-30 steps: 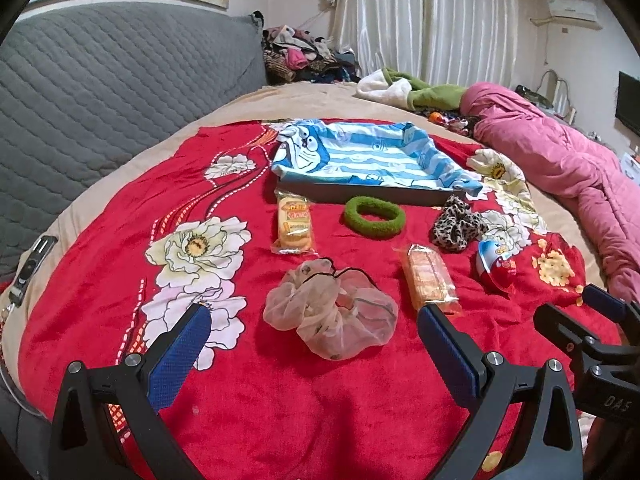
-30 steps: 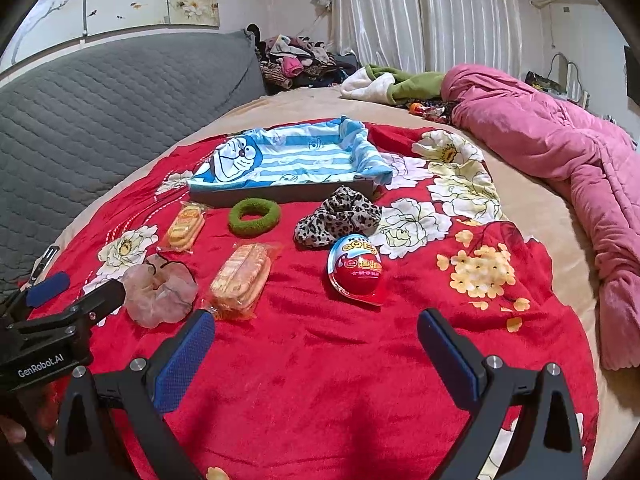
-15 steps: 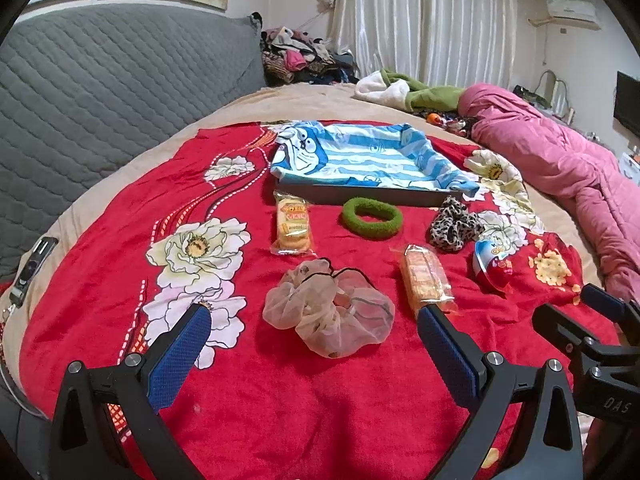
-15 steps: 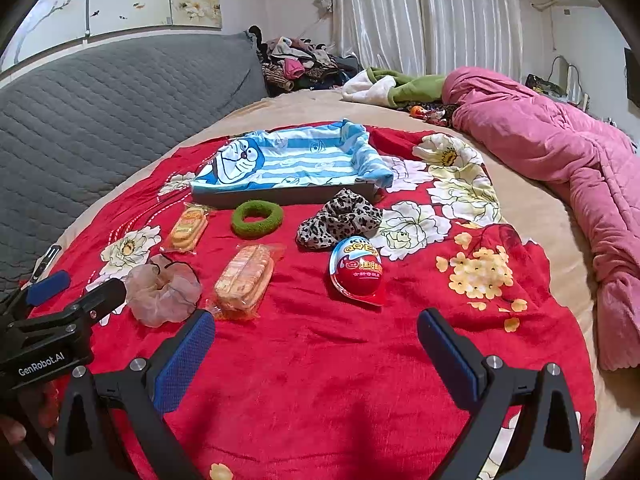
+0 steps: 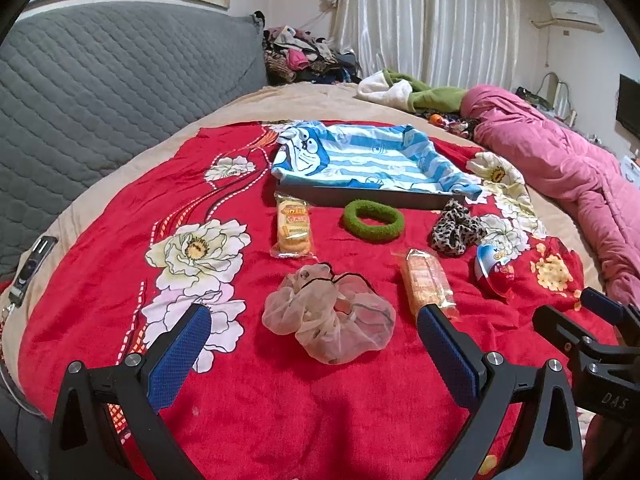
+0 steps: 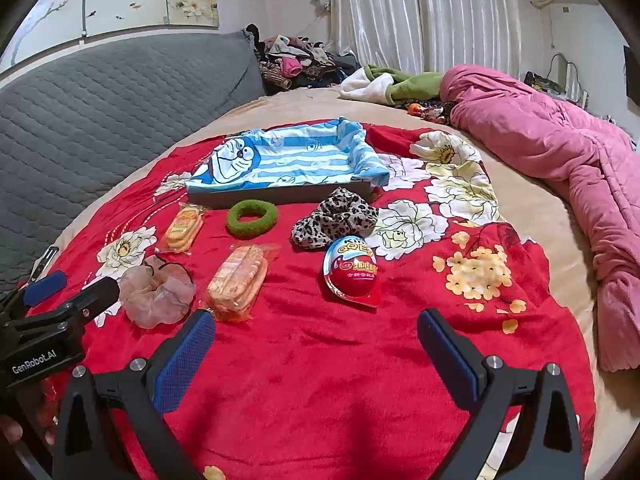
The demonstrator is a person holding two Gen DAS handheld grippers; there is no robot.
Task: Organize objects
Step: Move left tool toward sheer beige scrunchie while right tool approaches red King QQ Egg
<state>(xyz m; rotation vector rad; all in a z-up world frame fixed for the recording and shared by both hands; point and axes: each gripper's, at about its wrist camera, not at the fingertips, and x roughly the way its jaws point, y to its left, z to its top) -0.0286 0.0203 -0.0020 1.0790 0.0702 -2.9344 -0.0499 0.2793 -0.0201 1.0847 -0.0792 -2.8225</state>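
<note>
Hovering low over the red floral blanket (image 5: 320,408), the left gripper (image 5: 314,344) is held level with its blue-padded fingers spread wide and nothing between them — the sheer pink scrunchie (image 5: 330,316) lies just ahead of the gap. The right gripper (image 6: 316,344) is held alongside in the same pose, fingers wide apart and empty, pointed at the chocolate egg (image 6: 352,272). Beyond, a long biscuit pack (image 6: 238,278), a second biscuit pack (image 5: 294,226), a green hair ring (image 5: 372,220) and a leopard scrunchie (image 6: 334,216) are laid out in front of the tray (image 5: 360,198) (lined with a blue striped cartoon cloth), all resting on the blanket.
</note>
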